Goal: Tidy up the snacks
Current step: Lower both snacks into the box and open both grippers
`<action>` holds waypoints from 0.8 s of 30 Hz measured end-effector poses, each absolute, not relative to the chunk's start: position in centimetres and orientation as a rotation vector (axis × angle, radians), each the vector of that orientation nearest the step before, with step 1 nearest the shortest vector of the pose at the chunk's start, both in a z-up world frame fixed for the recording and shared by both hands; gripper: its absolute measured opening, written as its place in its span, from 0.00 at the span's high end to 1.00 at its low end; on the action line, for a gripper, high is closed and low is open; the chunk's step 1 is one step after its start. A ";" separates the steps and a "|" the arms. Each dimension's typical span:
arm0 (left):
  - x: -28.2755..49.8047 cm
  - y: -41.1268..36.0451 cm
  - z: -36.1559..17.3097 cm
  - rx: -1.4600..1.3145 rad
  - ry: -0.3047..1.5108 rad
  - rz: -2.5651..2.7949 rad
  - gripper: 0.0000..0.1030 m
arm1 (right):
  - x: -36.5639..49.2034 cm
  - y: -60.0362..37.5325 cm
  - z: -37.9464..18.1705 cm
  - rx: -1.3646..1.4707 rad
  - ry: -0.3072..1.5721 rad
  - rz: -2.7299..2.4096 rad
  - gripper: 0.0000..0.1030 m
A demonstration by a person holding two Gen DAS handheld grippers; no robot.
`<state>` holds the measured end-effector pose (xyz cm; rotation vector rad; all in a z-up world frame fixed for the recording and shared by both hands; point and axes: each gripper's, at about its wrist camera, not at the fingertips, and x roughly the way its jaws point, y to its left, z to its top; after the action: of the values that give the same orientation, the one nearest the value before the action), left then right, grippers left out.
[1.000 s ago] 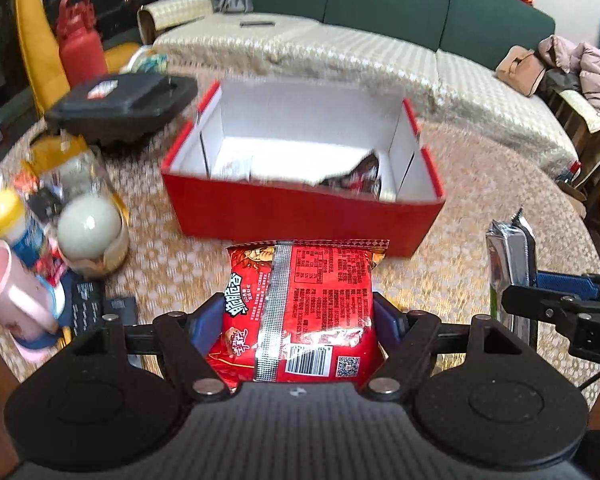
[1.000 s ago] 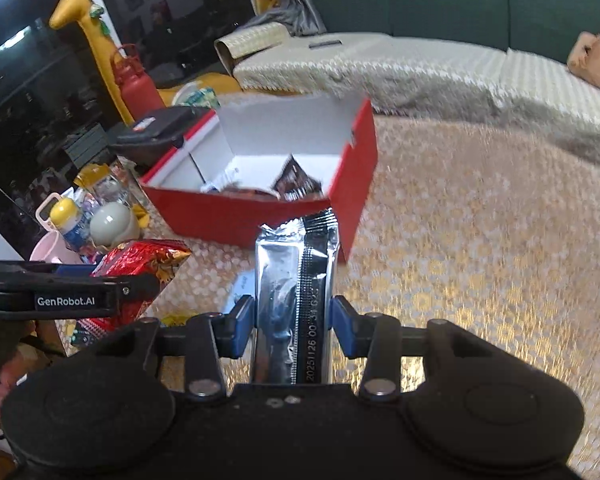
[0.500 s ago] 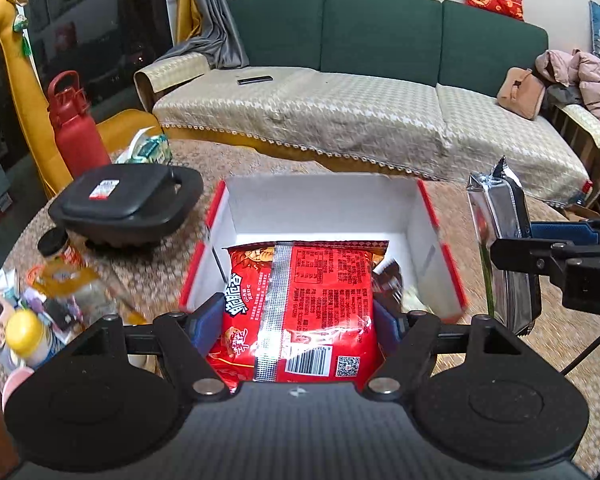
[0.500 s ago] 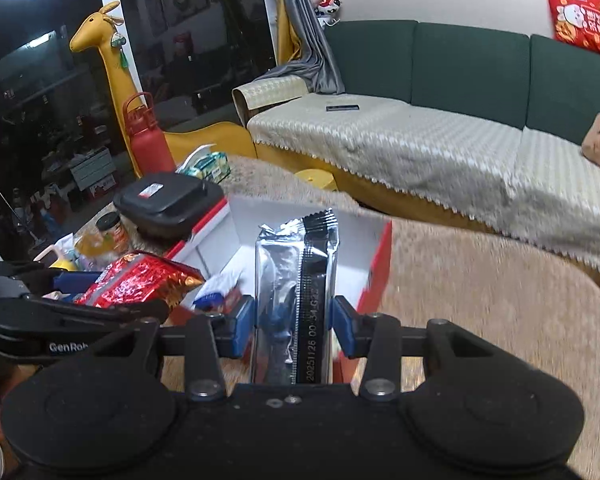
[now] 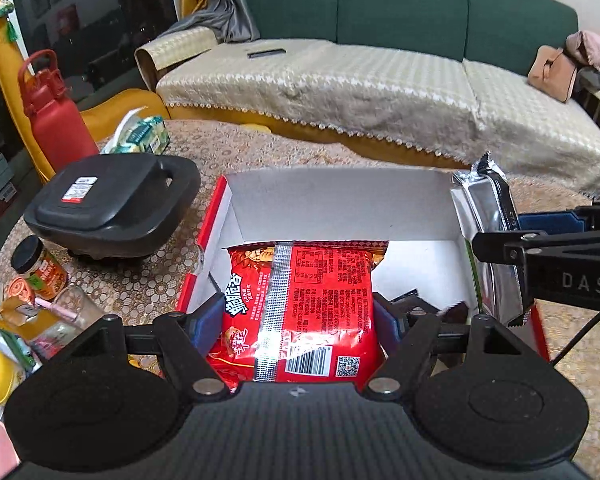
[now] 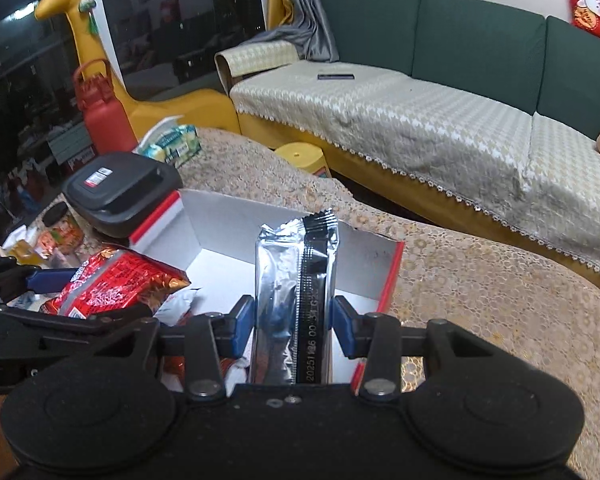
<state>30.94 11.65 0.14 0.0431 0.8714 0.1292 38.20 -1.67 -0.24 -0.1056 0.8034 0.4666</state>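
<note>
Red snack packet (image 5: 300, 304), low centre of the left wrist view, clamped crosswise between the blue pads of the left tongs (image 5: 300, 322), barcode side up, hanging over the open red box (image 5: 340, 208) with white inner walls. Silver foil packet (image 6: 296, 300), centre of the right wrist view, upright, gripped by the right tongs (image 6: 292, 326) at its lower half, above the box's right end. Dark wrappers (image 5: 452, 312) lie in the box bottom; what kind cannot be read. Box sits on the patterned worktop (image 6: 480, 280). Black lidded case (image 5: 112, 208) left of the box, red bottle (image 5: 52, 120) at upper left, green sofa (image 5: 400, 12) across the top.
</note>
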 end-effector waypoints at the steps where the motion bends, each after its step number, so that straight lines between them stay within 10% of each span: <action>1: 31.4 11.7 -0.3 0.045 0.881 0.130 0.27 | 38.6 -1.4 -0.7 -0.113 0.809 0.465 0.60; 24: 32.8 12.1 -5.5 0.024 1.002 0.132 0.26 | 38.7 -1.4 -4.8 -0.078 0.936 0.525 0.61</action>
<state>32.84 12.05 -5.48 0.0243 1.0018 0.1319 38.73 -1.39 -4.76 -0.0782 0.9357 0.5252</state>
